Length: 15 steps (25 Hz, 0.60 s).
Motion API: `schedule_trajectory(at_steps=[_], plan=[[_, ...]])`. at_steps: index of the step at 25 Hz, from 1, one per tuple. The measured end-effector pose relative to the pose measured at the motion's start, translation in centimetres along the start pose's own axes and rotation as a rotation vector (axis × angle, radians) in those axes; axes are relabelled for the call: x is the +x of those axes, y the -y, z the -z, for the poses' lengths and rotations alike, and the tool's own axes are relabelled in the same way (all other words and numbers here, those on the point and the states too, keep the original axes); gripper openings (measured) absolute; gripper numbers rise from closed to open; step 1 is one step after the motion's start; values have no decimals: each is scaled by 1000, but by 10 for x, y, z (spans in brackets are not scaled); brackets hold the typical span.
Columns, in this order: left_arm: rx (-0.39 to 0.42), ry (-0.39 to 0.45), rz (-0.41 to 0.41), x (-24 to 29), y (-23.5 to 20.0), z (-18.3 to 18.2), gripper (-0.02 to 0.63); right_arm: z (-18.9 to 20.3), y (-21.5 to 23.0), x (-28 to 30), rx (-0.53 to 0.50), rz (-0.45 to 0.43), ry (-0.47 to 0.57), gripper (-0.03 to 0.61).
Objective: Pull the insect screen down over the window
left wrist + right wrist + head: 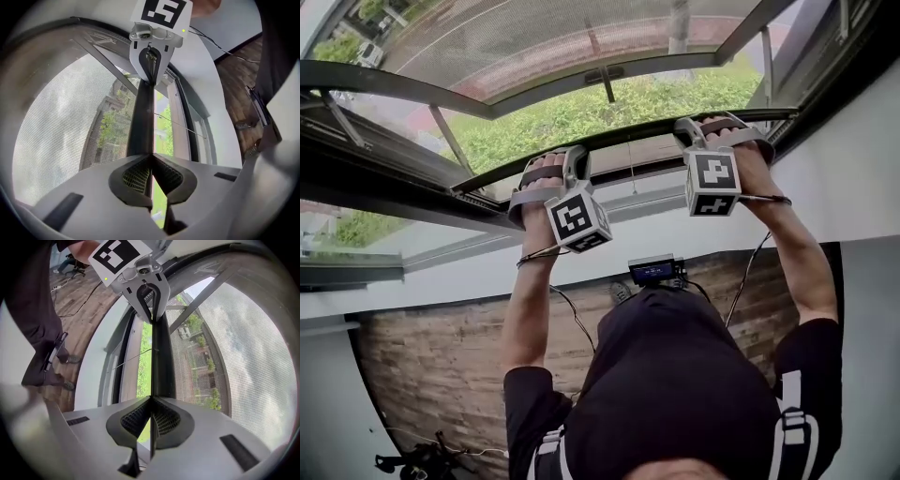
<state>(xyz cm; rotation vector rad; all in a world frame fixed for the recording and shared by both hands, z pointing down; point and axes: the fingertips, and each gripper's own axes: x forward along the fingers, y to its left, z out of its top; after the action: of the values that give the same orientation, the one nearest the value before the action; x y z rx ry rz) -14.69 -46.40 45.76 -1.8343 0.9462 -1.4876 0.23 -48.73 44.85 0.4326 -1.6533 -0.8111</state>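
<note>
Here, fine mesh (61, 122), slim dark bar (143, 117)

head cam steeply down on the window (384, 80), gripper cams tight on the bar (142, 117), left one looking along it at right gripper (152, 79), right one at left gripper (152, 319), bar in all three

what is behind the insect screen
Through the insect screen show buildings, trees and cloudy sky, dimmed by the mesh. Its bottom bar, clamped in the left gripper and right gripper, covers a strip of that view.
</note>
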Motion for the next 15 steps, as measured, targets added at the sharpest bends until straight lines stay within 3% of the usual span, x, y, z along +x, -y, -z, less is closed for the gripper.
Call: schedule_trajectory(at_steps=[15], plan=[[-48,-61,173,53,87,28,21,5,-75,76,-17,-78,-62,20]])
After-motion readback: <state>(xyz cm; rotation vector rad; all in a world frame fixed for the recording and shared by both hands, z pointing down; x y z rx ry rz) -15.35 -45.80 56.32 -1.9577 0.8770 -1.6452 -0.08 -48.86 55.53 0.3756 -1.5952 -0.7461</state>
